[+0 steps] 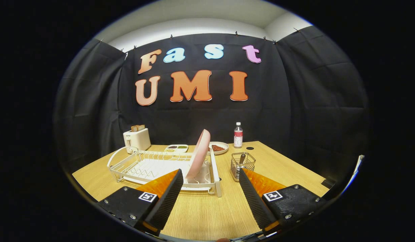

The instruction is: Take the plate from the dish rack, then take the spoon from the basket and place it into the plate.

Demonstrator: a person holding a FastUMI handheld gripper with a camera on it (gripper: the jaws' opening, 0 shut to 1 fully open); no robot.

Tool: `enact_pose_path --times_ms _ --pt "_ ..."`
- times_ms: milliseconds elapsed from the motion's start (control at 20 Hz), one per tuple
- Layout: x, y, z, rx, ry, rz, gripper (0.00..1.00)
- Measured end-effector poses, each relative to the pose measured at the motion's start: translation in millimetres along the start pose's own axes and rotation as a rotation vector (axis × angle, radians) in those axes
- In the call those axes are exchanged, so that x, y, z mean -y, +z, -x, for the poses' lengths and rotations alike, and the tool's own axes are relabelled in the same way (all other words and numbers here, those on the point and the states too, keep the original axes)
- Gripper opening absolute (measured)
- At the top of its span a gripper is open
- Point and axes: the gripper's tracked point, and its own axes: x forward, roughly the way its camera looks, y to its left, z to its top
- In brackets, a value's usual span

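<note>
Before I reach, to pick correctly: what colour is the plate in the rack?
Pink, seen in the gripper view: plate.

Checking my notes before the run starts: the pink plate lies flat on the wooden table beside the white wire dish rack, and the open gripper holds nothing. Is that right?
Not quite. In the gripper view the pink plate stands on edge, tilted, inside the white wire dish rack, not flat on the wooden table. The rest holds: the gripper is open and holds nothing, short of the rack.
</note>
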Motion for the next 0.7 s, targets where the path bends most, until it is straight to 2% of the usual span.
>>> enact_pose_path --times_ms 700 --pt "-1 -1 -22 0.0 -0.031 0.039 0.99"
